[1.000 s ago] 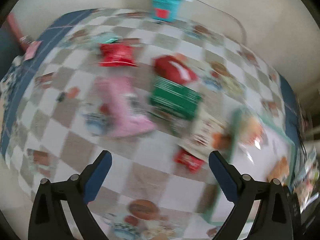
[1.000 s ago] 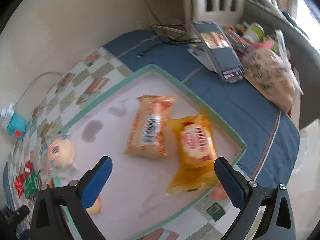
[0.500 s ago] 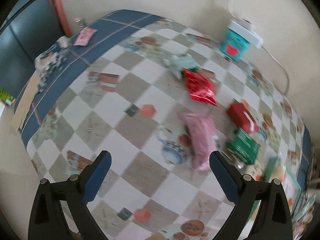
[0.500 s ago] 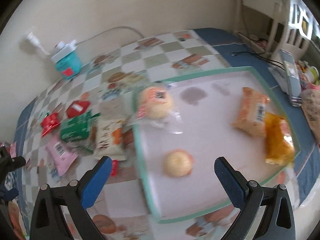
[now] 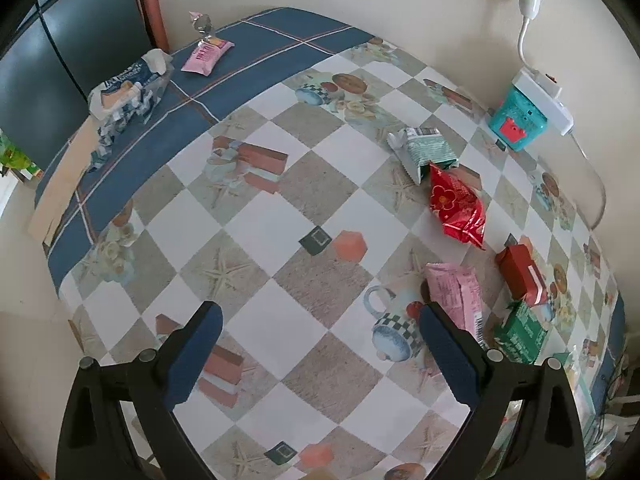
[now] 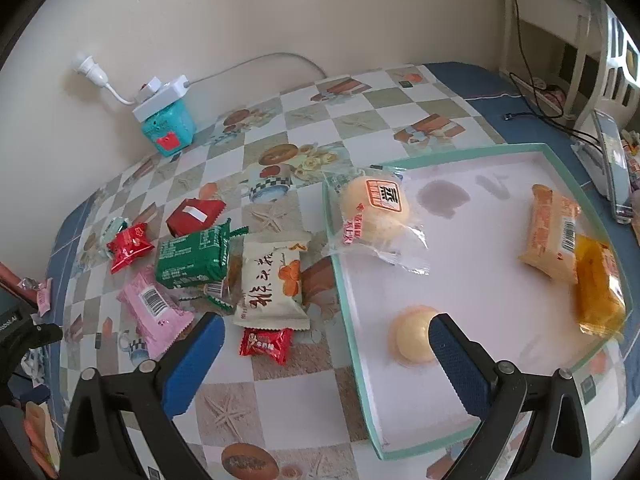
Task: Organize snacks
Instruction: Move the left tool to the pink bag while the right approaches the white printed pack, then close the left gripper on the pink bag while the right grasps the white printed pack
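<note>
Jaws of both grippers spread, empty. Between picks: next, reach for red candy (image 6: 265, 345) beside tray (image 6: 347, 316).

Your left gripper (image 5: 318, 344) has two black, angular plastic arms, each ending in a finger (image 5: 196, 350) faced with a dark blue, finely dimpled pad. Small silver round screw heads (image 5: 146, 355) sit at the arm joints, two per side. Your right gripper (image 6: 326, 354) has the same build: black ribbed arms with triangular cut-outs, blue textured pads (image 6: 456, 364) and silver screws (image 6: 502, 367). At the left edge of the right wrist view, a black housing (image 6: 18, 330) carries partly cropped white lettering.
</note>
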Available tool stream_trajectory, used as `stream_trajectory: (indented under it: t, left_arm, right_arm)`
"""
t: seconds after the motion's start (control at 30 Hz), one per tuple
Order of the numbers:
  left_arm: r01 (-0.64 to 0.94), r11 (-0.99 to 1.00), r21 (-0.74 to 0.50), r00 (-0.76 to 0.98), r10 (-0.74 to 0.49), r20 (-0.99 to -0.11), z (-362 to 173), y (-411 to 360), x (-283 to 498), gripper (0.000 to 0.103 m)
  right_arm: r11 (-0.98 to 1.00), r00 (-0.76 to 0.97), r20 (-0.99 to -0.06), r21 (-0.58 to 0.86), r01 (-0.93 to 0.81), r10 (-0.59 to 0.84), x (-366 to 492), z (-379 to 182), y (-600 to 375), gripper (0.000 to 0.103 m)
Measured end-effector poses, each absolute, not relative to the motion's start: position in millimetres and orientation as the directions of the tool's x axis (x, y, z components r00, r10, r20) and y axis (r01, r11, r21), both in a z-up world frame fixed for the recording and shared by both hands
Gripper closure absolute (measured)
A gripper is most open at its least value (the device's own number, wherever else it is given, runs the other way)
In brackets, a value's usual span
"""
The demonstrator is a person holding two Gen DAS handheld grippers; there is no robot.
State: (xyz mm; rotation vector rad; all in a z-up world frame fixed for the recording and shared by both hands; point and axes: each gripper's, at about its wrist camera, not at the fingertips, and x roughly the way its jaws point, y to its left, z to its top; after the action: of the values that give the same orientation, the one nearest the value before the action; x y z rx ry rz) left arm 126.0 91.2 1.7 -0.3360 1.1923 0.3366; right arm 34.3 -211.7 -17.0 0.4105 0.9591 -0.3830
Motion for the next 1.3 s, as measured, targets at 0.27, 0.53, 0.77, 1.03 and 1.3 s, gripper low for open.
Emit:
stream_trajectory:
  t: [0.27,0.53,0.77,1.03,1.3]
  left_arm:
    - [-0.398,0.912,-0.103,0.316,0.03,-0.948,-5.8,81.5,139.6,0.004]
    - [-0.4,0.905,-0.148,0.315,-0.016,-0.949,-12.4,82.4,158.8,0.004]
    - [-0.351,0.922,-0.164,0.314,-0.049,-0.948,-18.0,67.4,170.7,0.004]
    - [-0.28,0.944,-0.172,0.291,-0.088,-0.953,-34.7,39.4,180.4,0.004]
    - [-0.218,0.968,-0.122,0.252,-0.065,-0.965,-51.2,17.1,182.9,0.004]
  right_arm:
    - [0.85,0.527,-0.839,0.173,0.497,-0.138,50.4,-10.5,-216.8,0.0]
    - [0.87,0.532,-0.827,0.116,0.48,-0.183,72.8,-1.4,-215.7,0.0]
    - [0.888,0.526,-0.832,0.093,0.45,-0.179,94.3,-7.2,-213.0,0.0]
    - [0.914,0.476,-0.863,0.041,0.404,-0.172,107.3,-29.4,-204.2,0.0]
    - [0.933,0.474,-0.865,0.021,0.36,-0.164,108.5,-40.2,-194.5,0.001]
